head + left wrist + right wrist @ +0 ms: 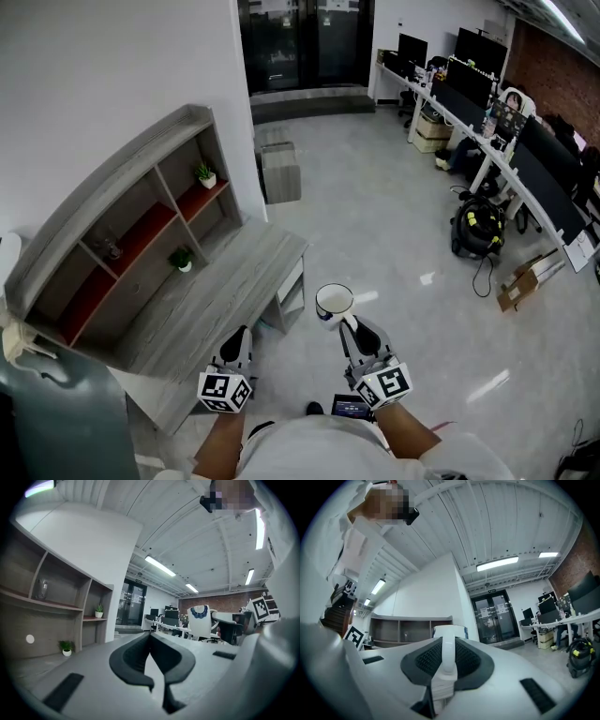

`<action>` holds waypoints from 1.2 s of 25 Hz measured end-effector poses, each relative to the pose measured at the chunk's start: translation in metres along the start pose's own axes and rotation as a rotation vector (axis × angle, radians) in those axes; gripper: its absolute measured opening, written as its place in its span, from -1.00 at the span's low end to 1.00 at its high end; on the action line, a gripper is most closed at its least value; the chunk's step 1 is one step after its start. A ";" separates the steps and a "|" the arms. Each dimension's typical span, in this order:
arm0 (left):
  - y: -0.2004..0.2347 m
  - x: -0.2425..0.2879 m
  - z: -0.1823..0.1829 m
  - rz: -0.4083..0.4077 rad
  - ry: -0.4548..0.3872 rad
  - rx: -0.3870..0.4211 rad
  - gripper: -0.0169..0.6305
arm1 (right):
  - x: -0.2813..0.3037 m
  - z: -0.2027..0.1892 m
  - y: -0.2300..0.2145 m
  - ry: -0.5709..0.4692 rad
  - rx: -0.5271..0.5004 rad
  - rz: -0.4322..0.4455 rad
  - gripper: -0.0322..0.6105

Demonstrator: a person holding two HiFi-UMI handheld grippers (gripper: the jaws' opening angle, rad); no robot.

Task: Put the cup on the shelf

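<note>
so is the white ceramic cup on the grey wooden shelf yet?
No, the right claw holds the white ceramic cup by its handle, off the grey wooden shelf.

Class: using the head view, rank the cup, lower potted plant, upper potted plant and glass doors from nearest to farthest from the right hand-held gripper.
1. Cup: in the right hand-held gripper itself.
2. Lower potted plant: shelf, left.
3. Upper potted plant: shelf's far end.
4. Glass doors: far wall.

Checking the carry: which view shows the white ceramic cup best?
Head view: the white ceramic cup shows whole, rim up, in the right tool. Right gripper view shows just handle and rim; left gripper view shows it small, side-on.
</note>
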State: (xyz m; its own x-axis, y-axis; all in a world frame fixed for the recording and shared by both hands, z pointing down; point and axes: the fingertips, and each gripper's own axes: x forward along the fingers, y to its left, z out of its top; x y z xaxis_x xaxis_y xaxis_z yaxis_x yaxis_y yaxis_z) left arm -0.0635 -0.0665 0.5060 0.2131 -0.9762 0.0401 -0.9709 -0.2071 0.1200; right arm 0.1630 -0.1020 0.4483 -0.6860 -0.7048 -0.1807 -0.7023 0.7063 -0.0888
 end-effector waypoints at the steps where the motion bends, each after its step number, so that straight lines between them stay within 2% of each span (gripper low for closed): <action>1: -0.001 0.007 -0.001 0.005 -0.001 0.000 -0.92 | 0.004 -0.002 -0.006 0.002 0.003 0.004 -0.66; 11: 0.014 0.053 -0.005 0.049 0.010 -0.002 -0.92 | 0.051 -0.022 -0.044 0.017 0.037 0.041 -0.67; 18: 0.046 0.082 -0.004 0.079 -0.005 -0.004 -0.92 | 0.091 -0.025 -0.056 0.007 0.023 0.066 -0.67; 30: 0.110 0.161 0.012 0.092 -0.030 -0.024 -0.92 | 0.188 -0.029 -0.085 0.009 0.010 0.095 -0.66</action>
State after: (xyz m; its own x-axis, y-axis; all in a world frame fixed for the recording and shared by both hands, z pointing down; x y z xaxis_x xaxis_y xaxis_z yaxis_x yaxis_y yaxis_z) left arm -0.1375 -0.2476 0.5141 0.1197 -0.9926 0.0225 -0.9833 -0.1154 0.1405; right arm 0.0878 -0.2962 0.4505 -0.7508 -0.6354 -0.1803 -0.6324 0.7703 -0.0813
